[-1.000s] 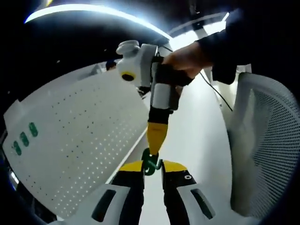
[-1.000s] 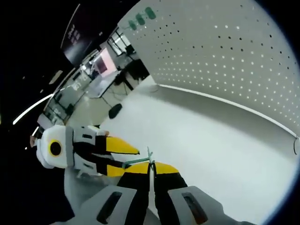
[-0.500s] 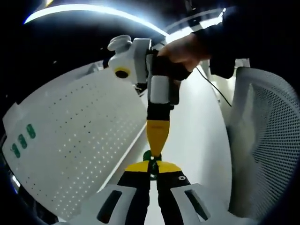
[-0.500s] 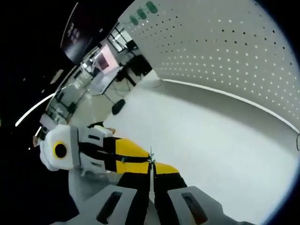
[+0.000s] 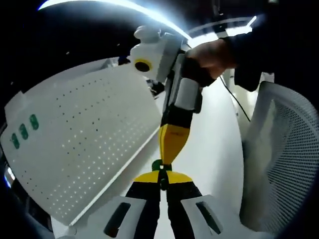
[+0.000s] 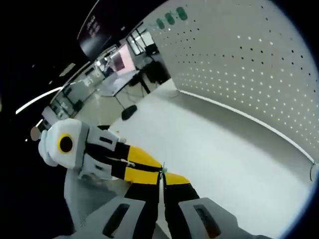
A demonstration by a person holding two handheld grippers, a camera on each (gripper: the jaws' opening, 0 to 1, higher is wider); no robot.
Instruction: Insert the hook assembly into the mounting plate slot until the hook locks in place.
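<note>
Left tool: jaws drawn together, yellow tips pinching the small green hook assembly held up off the tabletop. Right tool: jaws likewise closed to a thin line on the same hook, meeting the left tool tip to tip; in the left gripper view it comes down from above, gripped by a person's hand. Judgement: both tools share the piece mid-air, probably to re-seat or reorient it before insertion; which tool bears the load cannot be told, as the hook is nearly hidden.

Mounting plate: white perforated panel standing upright along the far edge of the white tabletop, well apart from the hook. Three green pieces sit near one corner of the plate.

Mesh chair back: beside the tabletop's opposite edge.
</note>
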